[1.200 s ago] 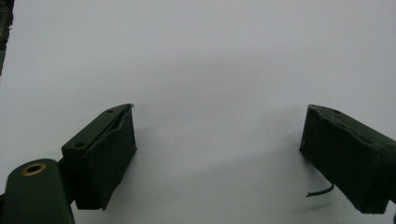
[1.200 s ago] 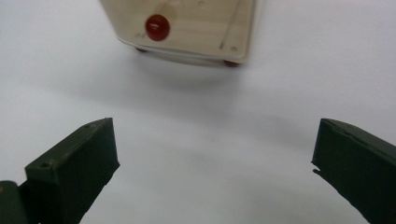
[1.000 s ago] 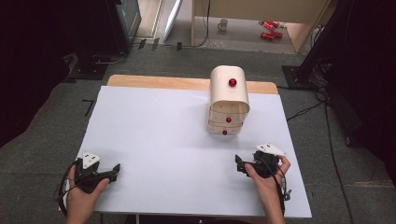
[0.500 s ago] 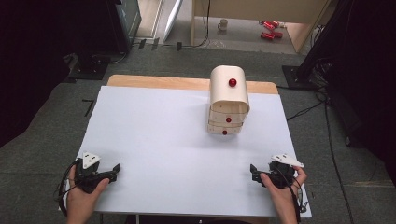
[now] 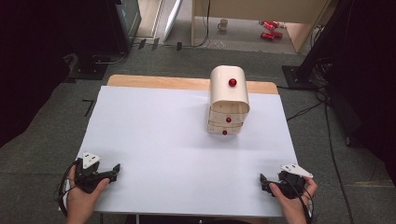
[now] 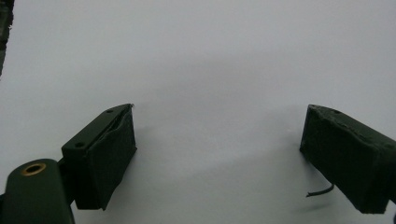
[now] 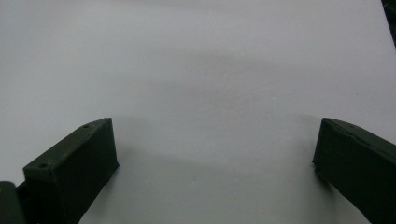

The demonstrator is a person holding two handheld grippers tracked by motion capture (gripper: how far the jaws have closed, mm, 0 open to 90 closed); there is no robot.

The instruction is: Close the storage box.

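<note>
A small beige drawer cabinet [image 5: 228,100] with a rounded top and red knobs [image 5: 232,82] stands at the back right of the white table [image 5: 163,140]. My left gripper [image 5: 113,170] rests near the front left corner, held by a hand; in the left gripper view my left gripper [image 6: 217,154] has its jaws wide apart over bare white surface. My right gripper [image 5: 263,182] sits near the front right corner; in the right gripper view my right gripper [image 7: 215,163] is open too, nothing between its jaws.
A wooden strip [image 5: 159,82] shows along the table's far edge. Beyond it the floor holds cables, a mug [image 5: 224,23] and red cans [image 5: 268,29]. Dark equipment stands at both sides.
My right gripper has drawn back toward the front right corner of the table. The left gripper has stayed where it was.
</note>
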